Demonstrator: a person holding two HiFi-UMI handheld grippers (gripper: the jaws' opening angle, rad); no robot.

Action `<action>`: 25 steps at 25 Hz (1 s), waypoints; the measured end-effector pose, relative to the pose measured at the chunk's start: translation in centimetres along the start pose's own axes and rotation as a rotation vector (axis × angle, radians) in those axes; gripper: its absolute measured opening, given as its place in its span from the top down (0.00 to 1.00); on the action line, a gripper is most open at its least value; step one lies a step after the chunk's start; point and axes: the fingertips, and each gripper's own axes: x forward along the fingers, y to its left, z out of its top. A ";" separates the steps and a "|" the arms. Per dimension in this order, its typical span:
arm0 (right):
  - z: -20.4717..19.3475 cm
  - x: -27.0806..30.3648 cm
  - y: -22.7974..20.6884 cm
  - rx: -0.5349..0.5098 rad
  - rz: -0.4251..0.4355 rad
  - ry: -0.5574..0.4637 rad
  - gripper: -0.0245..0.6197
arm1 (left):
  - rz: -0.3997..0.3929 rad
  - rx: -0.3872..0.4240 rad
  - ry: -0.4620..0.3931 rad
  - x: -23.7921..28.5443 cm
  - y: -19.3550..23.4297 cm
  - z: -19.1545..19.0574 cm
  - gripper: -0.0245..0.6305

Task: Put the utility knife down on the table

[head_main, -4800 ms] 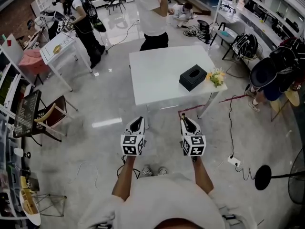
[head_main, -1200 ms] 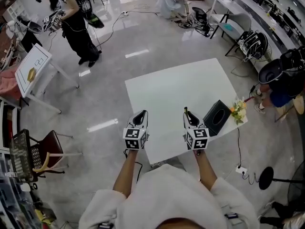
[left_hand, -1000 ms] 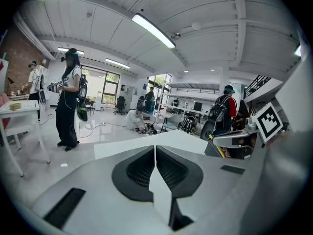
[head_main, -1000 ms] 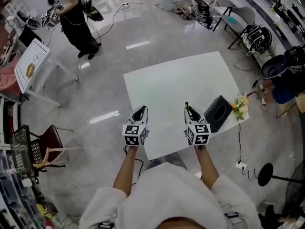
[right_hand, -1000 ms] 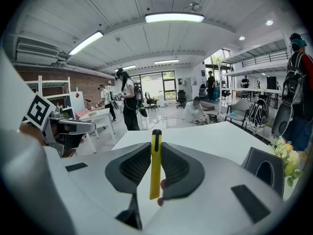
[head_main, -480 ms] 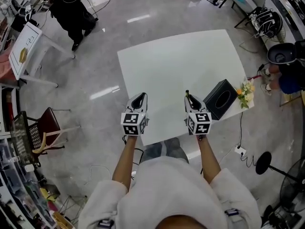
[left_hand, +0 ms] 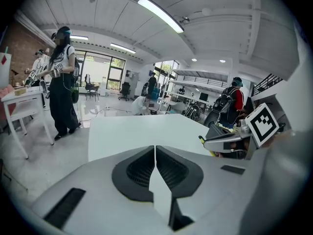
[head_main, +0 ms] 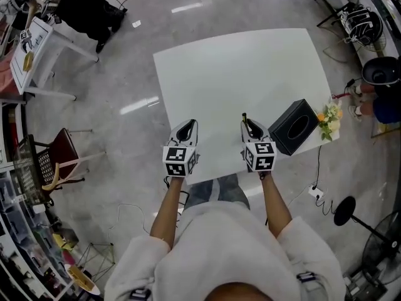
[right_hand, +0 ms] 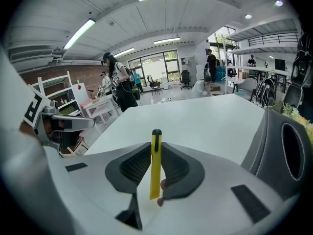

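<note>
The right gripper (head_main: 249, 125) clamps the yellow knife (right_hand: 155, 163); the left gripper (head_main: 187, 128), its 2 jaws together, holds nothing. Best tilt the knife flat onto the bare table (head_main: 238, 68) at mid-frame before releasing.

Yellow utility knife (right_hand: 155, 163), black tip. White table (head_main: 250, 74). Black box (head_main: 294, 126). Left claw (head_main: 188, 125), right claw (head_main: 249, 124) white, black-white square markers.

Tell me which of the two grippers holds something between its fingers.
The right gripper: it clamps a slim yellow plastic utility knife. The left gripper is shut on nothing.
</note>
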 end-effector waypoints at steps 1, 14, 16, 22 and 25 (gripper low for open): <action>0.1 0.5 0.1 -0.006 0.004 0.006 0.84 | 0.005 -0.005 0.003 -0.1 0.0 -0.2 0.92; 3.2 7.2 1.6 -0.057 0.040 0.061 0.84 | 0.056 -0.043 0.025 -2.1 1.3 -2.2 0.92; 3.1 8.4 1.3 -0.048 0.035 0.083 0.84 | 0.061 -0.043 0.023 -2.3 1.5 -2.2 0.92; 2.5 11.0 0.2 -0.014 0.010 0.147 0.84 | 0.071 -0.037 0.025 -2.7 1.6 -2.3 0.92; 2.3 12.0 -0.3 -0.019 -0.001 0.178 0.84 | 0.071 -0.042 0.027 -2.7 1.6 -2.5 0.92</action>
